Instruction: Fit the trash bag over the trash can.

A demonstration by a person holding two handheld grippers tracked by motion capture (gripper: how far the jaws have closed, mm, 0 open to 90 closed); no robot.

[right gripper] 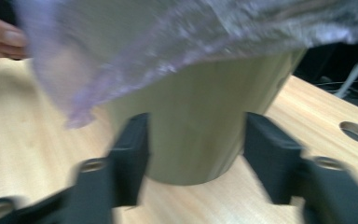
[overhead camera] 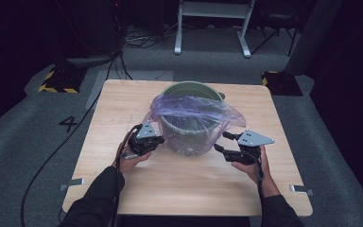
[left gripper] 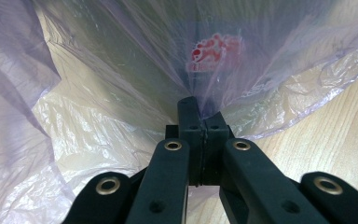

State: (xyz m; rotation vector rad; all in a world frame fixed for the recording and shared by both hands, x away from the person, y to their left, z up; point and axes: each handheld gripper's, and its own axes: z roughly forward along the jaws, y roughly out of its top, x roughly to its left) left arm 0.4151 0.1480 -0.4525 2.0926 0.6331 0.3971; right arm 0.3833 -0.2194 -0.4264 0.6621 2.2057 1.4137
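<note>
1. We saw an olive-green bin (overhead camera: 189,90) under a translucent pale purple bag (overhead camera: 194,113).
2. We noted a red print (left gripper: 213,52) on that bag.
3. We found the worktop (overhead camera: 123,104) light wood-grained.
4. We saw black tongs (left gripper: 200,135).

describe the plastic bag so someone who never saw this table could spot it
On the wooden table stands a green bin. The plastic bag is draped over its rim: thin, see-through lilac film with a red print, pinched by the left gripper.
</note>
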